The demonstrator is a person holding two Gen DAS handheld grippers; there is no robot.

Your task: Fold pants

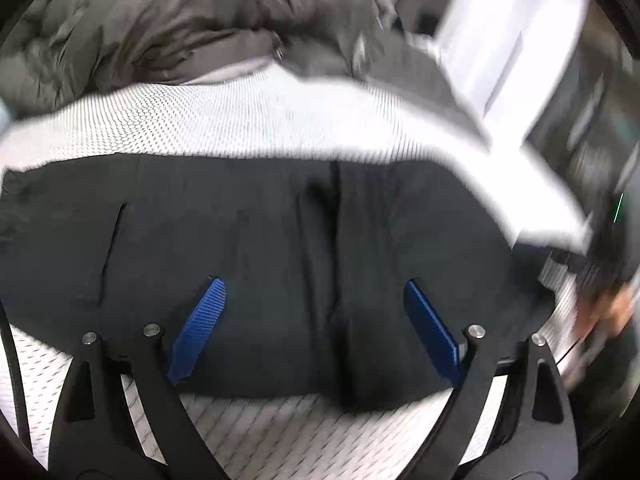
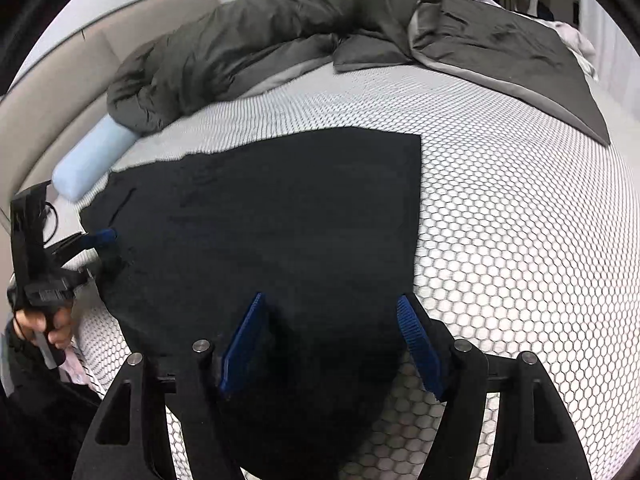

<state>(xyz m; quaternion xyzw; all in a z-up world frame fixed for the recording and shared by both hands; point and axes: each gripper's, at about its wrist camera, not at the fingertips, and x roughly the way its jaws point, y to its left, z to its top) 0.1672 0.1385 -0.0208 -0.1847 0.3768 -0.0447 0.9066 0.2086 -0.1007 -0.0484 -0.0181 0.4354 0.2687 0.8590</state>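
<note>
Black pants (image 2: 280,216) lie folded and flat on the white honeycomb-patterned mattress (image 2: 520,240). In the right wrist view my right gripper (image 2: 331,298) hovers over their near end, blue pads spread apart with only flat cloth beneath them. My left gripper (image 2: 102,236) shows at the pants' left edge, held by a hand (image 2: 40,324). In the left wrist view the pants (image 1: 280,240) fill the middle. The left gripper (image 1: 314,282) stands wide open above them, nothing pinched between its pads. A slit pocket (image 1: 114,248) shows at the left.
A dark grey duvet (image 2: 260,40) is bunched at the far side of the bed, and a grey blanket (image 2: 512,52) lies at the far right. A pale blue bolster (image 2: 92,156) rests by the beige headboard (image 2: 48,100). A blurred hand (image 1: 612,308) is at the right edge.
</note>
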